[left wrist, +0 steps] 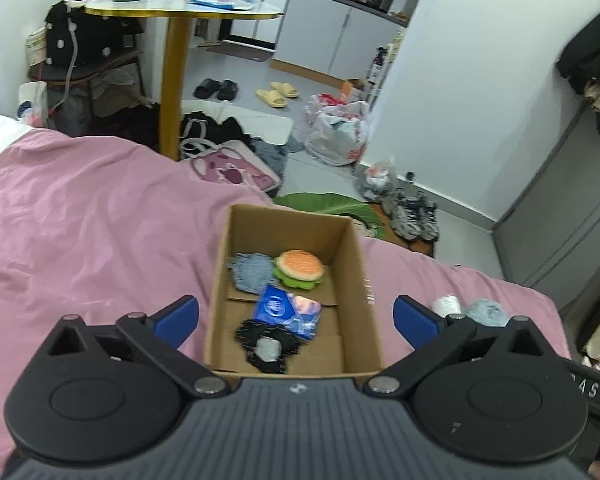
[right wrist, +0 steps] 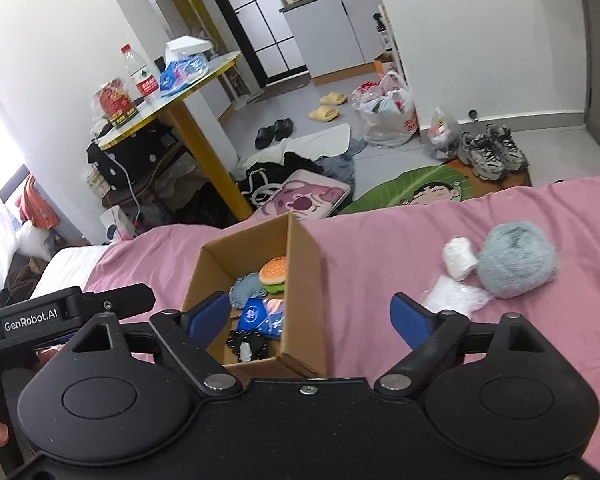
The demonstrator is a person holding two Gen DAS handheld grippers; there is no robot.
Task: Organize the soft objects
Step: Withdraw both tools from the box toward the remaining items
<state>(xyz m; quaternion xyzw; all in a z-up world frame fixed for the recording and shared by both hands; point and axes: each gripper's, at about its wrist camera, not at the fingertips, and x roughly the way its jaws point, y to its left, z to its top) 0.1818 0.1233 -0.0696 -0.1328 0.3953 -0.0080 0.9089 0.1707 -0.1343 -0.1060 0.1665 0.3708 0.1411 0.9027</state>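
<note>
Pink bedcover (left wrist: pixel 80 220) carries an open cardboard box (left wrist: pixel 364 280) holding a burger plush (left wrist: pixel 300 266), blue packet (left wrist: pixel 286 312) and black fuzzy piece (left wrist: pixel 266 346). Grey pompom (right wrist: pixel 516 258) and white roll (right wrist: pixel 458 258) lie beside it. Left gripper (left wrist: pixel 296 318) and right gripper (right wrist: pixel 310 318) both gape wide, empty.

The box (left wrist: pixel 356 280) is made of plain matt cardboard. The bed (left wrist: pixel 80 220) is covered in smooth, creased pink cloth. The burger toy (left wrist: pixel 300 268) looks like soft plush, and the grey ball (right wrist: pixel 516 260) is covered in fluffy fur.
</note>
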